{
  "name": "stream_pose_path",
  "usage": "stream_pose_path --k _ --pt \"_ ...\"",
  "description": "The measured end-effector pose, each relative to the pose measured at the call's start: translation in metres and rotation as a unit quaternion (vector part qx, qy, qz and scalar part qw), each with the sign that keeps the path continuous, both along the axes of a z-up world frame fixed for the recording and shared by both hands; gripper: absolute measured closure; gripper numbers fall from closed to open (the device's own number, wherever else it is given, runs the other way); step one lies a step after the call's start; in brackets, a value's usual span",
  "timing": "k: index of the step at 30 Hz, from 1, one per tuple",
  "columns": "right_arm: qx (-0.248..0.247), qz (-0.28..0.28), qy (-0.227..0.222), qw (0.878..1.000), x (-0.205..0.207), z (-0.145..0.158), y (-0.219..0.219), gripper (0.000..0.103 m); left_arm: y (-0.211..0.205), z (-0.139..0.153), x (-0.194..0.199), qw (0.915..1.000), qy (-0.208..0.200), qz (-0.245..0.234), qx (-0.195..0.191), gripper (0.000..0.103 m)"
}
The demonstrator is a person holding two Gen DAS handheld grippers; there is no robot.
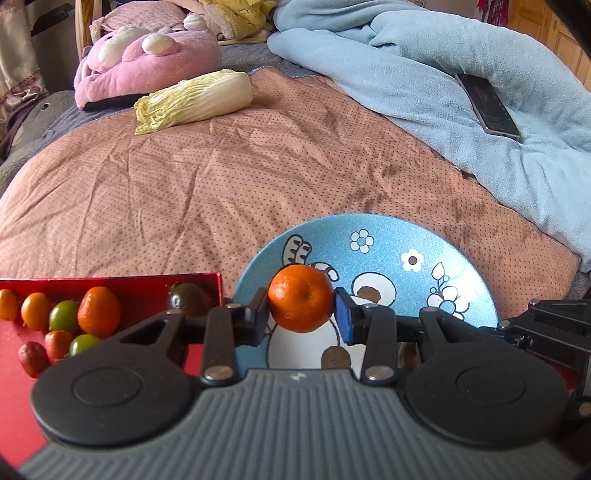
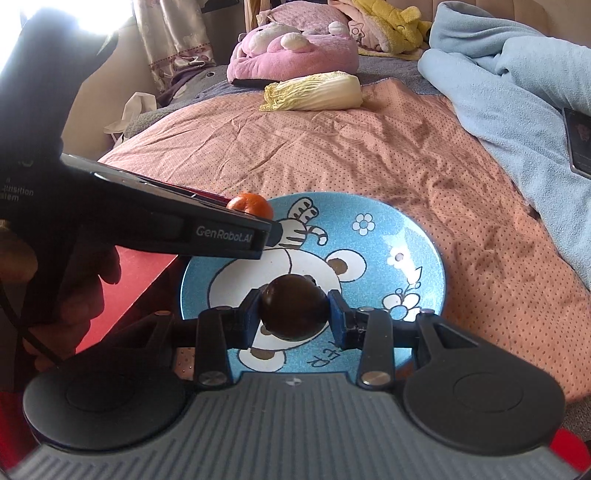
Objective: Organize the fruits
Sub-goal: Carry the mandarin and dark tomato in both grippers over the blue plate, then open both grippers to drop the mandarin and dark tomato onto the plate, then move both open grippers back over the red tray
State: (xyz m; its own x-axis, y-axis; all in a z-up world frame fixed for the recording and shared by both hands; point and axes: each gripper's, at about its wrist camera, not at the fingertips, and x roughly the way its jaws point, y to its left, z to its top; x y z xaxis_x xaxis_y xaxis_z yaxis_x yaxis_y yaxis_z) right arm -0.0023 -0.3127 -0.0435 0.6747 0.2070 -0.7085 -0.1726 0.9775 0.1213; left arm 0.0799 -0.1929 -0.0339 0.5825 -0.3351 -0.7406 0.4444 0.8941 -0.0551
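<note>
While "GenRobot.AI" marks the left gripper (image 2: 258, 221), it clamps the tangerine (image 1: 300, 298).

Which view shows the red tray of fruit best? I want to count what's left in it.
The left wrist view: the red tray lies open at lower left, with its small orange, green and red fruits visible, partly behind the left gripper. The right wrist view shows only a bare red edge, no fruit inside.

Place: a bedroom in a home
Bed: a wide bed with a dotted pink cover (image 1: 229, 177)
Blanket: a soft blue blanket (image 1: 424, 55) bunched up, with a phone (image 1: 487, 105) on it
Toys: a pink plush bunny (image 1: 147, 59) and a yellow plush toy (image 2: 391, 22)
Window: a curtain (image 2: 173, 37) by bright light
</note>
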Motion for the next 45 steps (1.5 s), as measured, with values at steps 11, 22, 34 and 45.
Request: stream_pose_path --k 11,22,34,45 --pt "-0.002 -0.005 0.011 1.0 0.008 -0.011 -0.002 0.059 -0.019 0.002 0.002 0.9996 -0.01 -0.027 0.001 0.061" --pt "0.006 -0.023 0.001 1.0 0.006 -0.006 -0.003 0.048 -0.014 0.014 -0.005 0.9992 -0.037 -0.015 0.006 0.032" --pt "0.017 -0.014 -0.033 0.999 -0.012 0.02 0.007 0.035 0.03 0.037 -0.02 0.9978 -0.057 0.034 -0.003 0.032" --pt "0.021 -0.005 -0.045 0.999 -0.023 0.03 0.017 0.033 0.07 0.042 -0.033 0.9952 -0.058 0.079 -0.001 0.032"
